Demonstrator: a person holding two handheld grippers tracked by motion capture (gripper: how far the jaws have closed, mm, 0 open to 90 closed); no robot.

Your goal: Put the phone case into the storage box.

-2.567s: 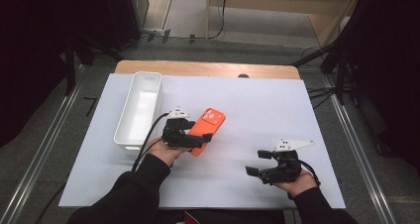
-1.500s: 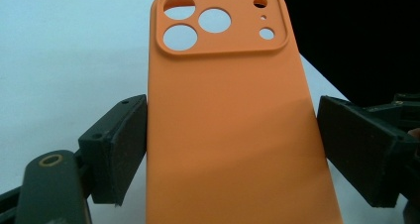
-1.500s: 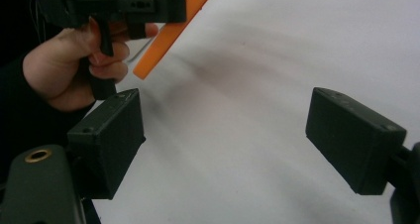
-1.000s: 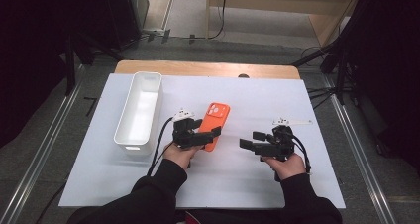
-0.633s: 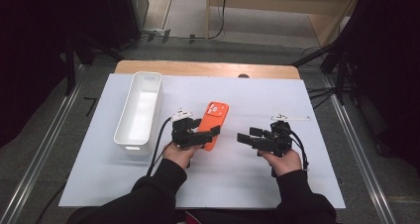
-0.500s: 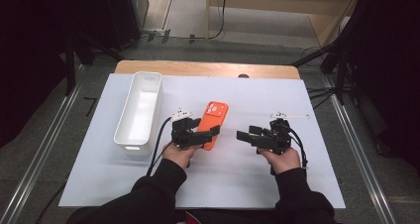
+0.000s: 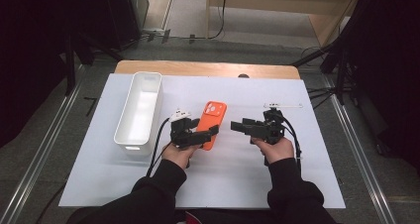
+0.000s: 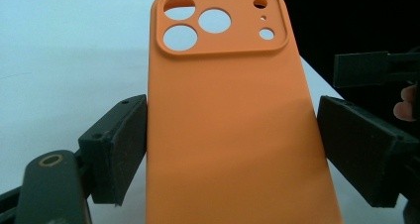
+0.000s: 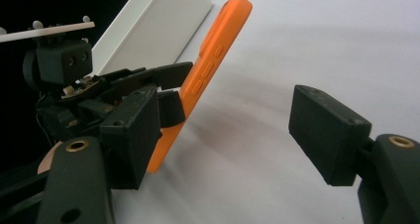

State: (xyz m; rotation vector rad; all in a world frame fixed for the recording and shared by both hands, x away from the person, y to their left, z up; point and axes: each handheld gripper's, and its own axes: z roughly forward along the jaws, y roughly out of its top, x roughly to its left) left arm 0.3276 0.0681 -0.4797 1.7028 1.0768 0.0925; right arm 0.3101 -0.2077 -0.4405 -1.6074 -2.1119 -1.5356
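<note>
Two grippers work at mid-frame in the high view: the left gripper [image 7: 205, 134] clamps the orange phone case [image 7: 213, 124] near its lower end, tilted above the white mat [image 7: 307, 174], while the right gripper [image 7: 240, 127], jaws apart with nothing between them and just now narrowing, points at the case from the right. It should probably close squarely on the free long edge. The right gripper view shows the side buttons [image 9: 208, 70]; the left gripper view shows the camera cut-outs [image 8: 213, 21]. The white bin [image 7: 138, 110] lies upper left.

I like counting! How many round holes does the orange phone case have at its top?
6, seen in the left gripper view on the orange phone case: three big ones at the left of its raised top patch, three small ones at the right. None looks hidden.
</note>
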